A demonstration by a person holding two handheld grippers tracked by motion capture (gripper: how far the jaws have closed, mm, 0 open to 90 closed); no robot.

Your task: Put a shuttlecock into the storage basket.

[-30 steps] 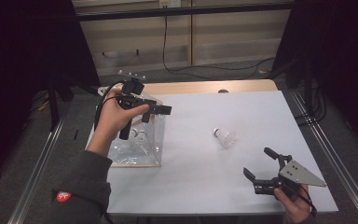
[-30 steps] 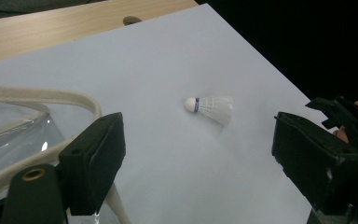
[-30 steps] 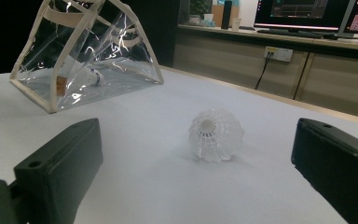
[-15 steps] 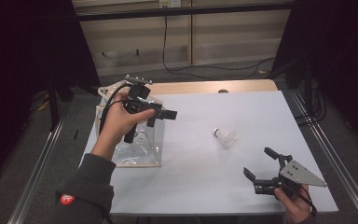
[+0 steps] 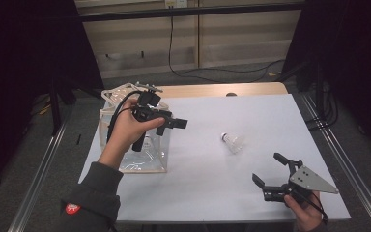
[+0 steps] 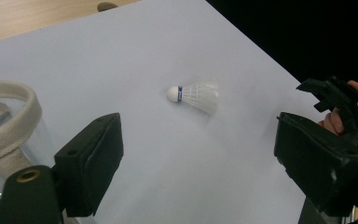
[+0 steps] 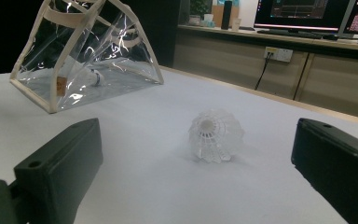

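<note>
A white plastic shuttlecock (image 5: 233, 142) with a rounded cork tip and a lattice skirt lies on its side on the smooth pale table (image 5: 212, 188), a little right of centre. At its nine o'clock stands a clear, glossy plastic bag (image 5: 140, 154) with cream fabric trim and handles; another shuttlecock (image 7: 81, 74) lies inside. The left gripper (image 5: 176, 124), matte black, is held above the bag, its jaws wide apart and empty. At the shuttlecock's five o'clock, the right gripper (image 5: 270, 175) rests low near the table's edge, jaws spread open, holding nothing.
</note>
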